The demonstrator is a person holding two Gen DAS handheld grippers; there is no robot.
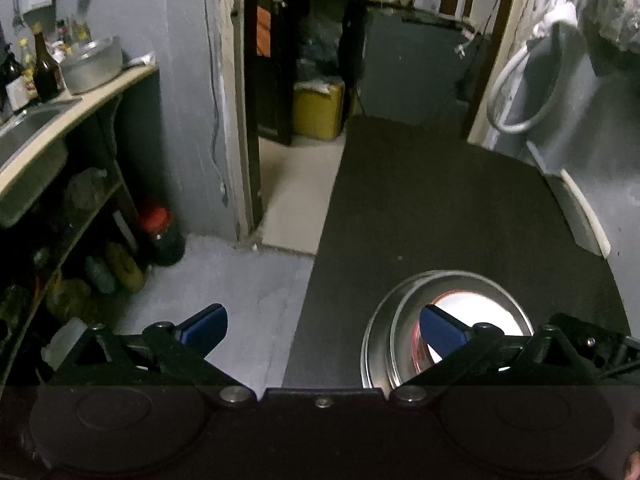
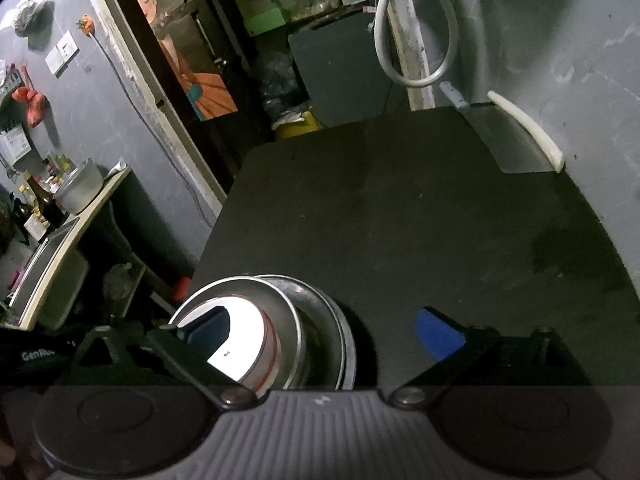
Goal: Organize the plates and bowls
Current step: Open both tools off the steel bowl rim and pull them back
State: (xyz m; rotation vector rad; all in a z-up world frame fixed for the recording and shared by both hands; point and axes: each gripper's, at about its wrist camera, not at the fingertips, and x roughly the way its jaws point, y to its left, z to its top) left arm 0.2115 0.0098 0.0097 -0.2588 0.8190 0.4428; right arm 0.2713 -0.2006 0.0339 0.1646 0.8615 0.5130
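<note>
Right wrist view shows your nested stack of round steel dishes (image 2: 296, 332) at the dark table's (image 2: 400, 208) near-left edge; both grippers (image 2: 328, 332) (image 1: 324, 326) gape empty, so stacking looks finished — check alignment next.

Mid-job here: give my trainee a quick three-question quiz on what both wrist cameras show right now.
1. True or false: the right gripper is shut on a dish.
2. Multiple choice: the stacked metal dishes sit on A) the sink counter, B) the dark table, C) the floor.
3. Short answer: what shows inside the top metal bowl, behind the blue pad of the left gripper?

Key
1. False: both grippers are open, nothing between the fingers.
2. B, near the table's left front corner.
3. A white dish with a reddish rim.
</note>
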